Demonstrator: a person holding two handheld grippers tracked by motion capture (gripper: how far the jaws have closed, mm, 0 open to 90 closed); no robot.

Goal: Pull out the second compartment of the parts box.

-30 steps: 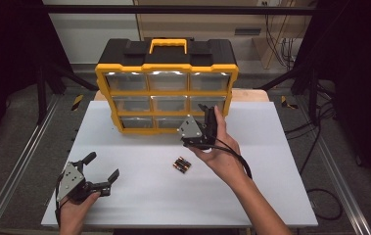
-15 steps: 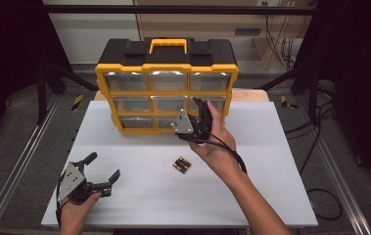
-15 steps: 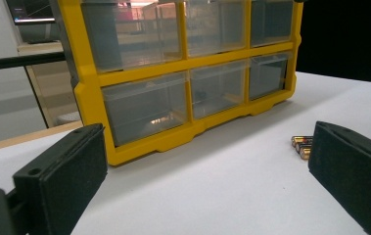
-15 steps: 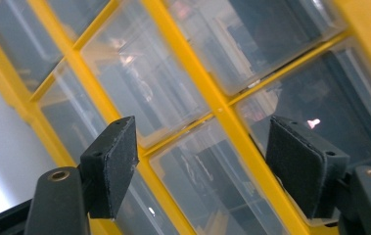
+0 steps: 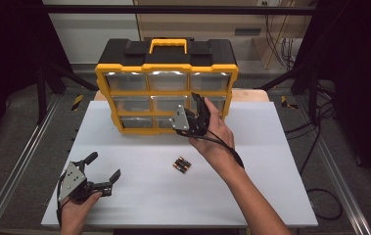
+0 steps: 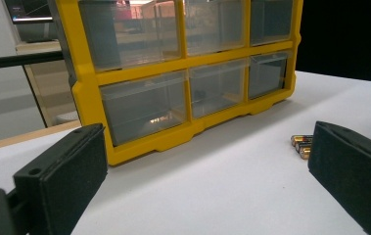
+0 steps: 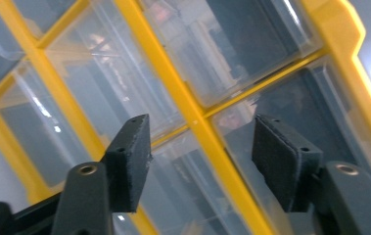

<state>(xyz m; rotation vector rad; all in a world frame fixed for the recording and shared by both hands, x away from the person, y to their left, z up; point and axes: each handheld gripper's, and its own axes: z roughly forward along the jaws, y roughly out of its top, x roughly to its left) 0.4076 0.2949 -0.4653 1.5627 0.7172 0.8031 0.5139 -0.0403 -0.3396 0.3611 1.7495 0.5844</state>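
1. I judged the step in hand to be reaching for a drawer of the yellow organiser (image 5: 166, 105): my right hand-held gripper (image 5: 196, 113) was up against its front, at the lower right drawers (image 7: 290, 112).
2. Its jaws had just been closing and stood half open, a yellow divider (image 7: 197, 117) between them, pads not yet pressing on anything.
3. Next I would need to close on a drawer's front edge and pull it out.
4. My left hand-held gripper (image 5: 102, 172) hovered wide open and empty over the worktop (image 5: 271, 171), well apart from the organiser.
5. The batteries (image 5: 182, 165) lay on the worktop between both grippers.
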